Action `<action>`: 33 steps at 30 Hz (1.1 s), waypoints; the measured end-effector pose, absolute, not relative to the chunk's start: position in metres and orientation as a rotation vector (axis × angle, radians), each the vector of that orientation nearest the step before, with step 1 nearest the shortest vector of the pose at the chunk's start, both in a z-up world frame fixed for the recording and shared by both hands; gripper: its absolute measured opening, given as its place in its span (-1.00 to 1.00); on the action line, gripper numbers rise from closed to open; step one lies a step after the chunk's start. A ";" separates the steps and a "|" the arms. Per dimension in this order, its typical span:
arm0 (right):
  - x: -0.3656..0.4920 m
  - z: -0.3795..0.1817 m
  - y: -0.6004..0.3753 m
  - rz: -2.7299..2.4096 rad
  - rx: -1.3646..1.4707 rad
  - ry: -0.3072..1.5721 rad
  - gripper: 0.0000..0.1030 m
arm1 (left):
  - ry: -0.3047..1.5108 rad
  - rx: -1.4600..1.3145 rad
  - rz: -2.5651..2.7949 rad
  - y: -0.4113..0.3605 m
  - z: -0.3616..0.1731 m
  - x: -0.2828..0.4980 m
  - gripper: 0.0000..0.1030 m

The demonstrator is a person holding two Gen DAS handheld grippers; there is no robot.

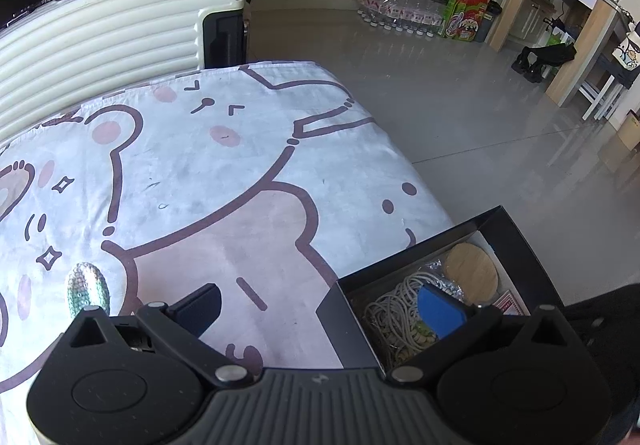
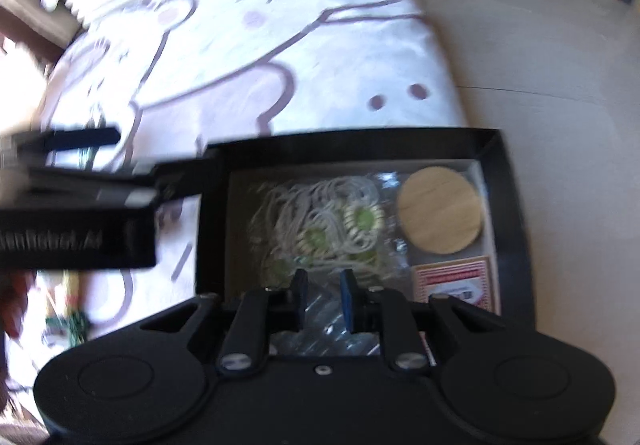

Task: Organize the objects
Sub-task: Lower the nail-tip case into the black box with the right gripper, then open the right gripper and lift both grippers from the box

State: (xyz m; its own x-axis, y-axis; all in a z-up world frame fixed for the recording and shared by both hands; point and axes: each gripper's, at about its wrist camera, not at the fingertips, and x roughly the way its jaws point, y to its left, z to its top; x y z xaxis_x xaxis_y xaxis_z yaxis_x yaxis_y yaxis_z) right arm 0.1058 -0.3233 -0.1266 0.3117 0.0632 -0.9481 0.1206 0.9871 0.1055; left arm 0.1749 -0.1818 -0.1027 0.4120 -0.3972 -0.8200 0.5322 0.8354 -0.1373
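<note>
While blur smears your right view, the black box [image 2: 516, 205] sits at the table [image 1: 208, 149] edge, holding cord [image 2: 320, 213], wooden disc [image 2: 440, 211], half-hidden card pack [image 2: 452, 281]. Your right gripper [image 2: 324, 299] stands nearly together over crinkly plastic [image 2: 320, 315], contact unclear; your left gripper [image 1: 320, 305] stands apart, straddling the box wall.

One box, four things inside.
One black box [image 2: 508, 181]: one wooden disc [image 2: 439, 210], one card pack [image 2: 454, 279], one cord bundle [image 2: 320, 221], one clear wrapper [image 2: 320, 315]; one crochet piece [image 1: 86, 287] outside.
</note>
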 end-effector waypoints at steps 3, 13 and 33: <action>0.108 -0.131 -0.310 0.068 0.181 1.280 -0.64 | 0.988 0.152 -0.587 -0.182 -0.104 0.175 1.00; 0.104 -0.139 -0.292 0.168 0.124 1.333 -0.65 | 0.986 0.154 -0.590 -0.183 -0.105 0.175 1.00; 0.077 -0.103 -0.354 -0.050 0.232 1.238 -0.55 | 0.975 0.179 -0.566 -0.184 -0.093 0.159 1.00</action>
State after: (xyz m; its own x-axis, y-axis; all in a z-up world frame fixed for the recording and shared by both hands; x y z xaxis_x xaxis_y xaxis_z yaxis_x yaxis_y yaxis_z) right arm 0.0773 -0.3536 -0.1030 0.3286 0.0878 -0.9404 0.1636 0.9753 0.1483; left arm 0.1586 -0.1839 -0.0925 0.4305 -0.3728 -0.8220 0.5293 0.8419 -0.1046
